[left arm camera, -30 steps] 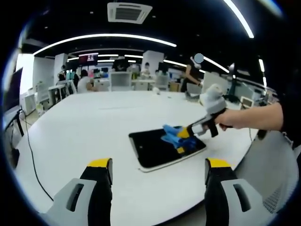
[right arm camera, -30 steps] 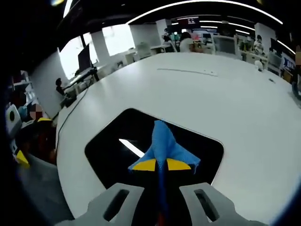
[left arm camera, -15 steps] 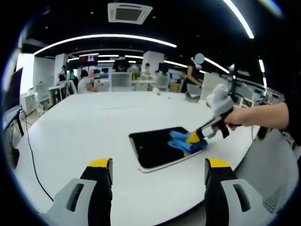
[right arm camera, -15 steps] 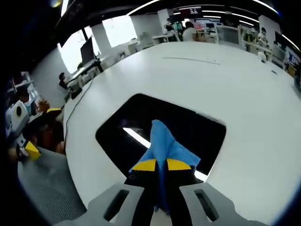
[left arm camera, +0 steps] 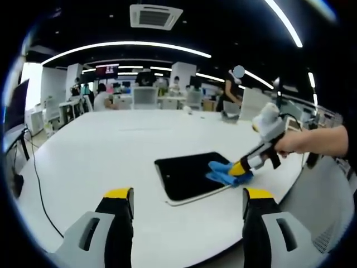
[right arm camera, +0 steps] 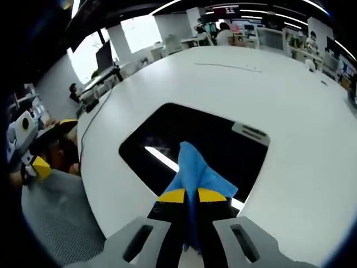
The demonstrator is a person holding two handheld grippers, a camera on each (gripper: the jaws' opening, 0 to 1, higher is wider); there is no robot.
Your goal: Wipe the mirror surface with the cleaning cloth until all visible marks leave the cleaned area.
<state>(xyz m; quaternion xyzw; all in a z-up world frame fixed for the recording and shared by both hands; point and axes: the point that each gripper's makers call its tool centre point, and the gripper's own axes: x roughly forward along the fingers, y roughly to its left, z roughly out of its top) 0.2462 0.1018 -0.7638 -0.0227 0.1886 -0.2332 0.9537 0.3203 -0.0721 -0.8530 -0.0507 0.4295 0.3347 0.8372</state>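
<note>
I can read no text from here. The wall screen [left arm camera: 106,70] far across the office shows red and white patches in my left gripper view, and again at the top of my right gripper view, but its characters are too small and blurred to make out. The mirror [right arm camera: 195,146] on the tabletop [left arm camera: 100,148], the blue cloth [right arm camera: 196,174] and my jaws carry no legible label, brand or number.

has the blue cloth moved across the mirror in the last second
Yes. In the left gripper view the cloth, shut in the right gripper, slid from the mirror's middle toward its right edge, nearer the hand.
</note>
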